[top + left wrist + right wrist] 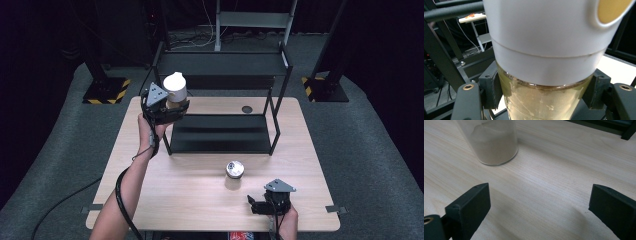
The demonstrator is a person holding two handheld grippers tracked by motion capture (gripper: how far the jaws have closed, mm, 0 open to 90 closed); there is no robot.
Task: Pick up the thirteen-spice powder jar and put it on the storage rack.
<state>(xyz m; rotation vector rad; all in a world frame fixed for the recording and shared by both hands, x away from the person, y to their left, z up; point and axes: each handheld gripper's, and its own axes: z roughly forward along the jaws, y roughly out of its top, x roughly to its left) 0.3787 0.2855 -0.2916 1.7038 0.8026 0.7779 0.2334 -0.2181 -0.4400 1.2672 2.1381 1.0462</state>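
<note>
Left tongs [172,106] clamped on glass body of white-capped bottle [174,88], raised at left end of black shelf rack [220,132], apparently for shelving. Right tongs [256,205] open, empty, low over counter [190,200] near silver-capped jar [234,170]. Two containers, two tongs, one rack.

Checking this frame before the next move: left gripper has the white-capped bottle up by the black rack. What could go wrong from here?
1. The left gripper clamps the bottle on smooth glass just below its white cap; it could slip as it moves.
2. The bottle hangs close to the rack bars and may knock one.
3. The jar stands loose ahead of the open right gripper; a careless reach might tip it.
</note>
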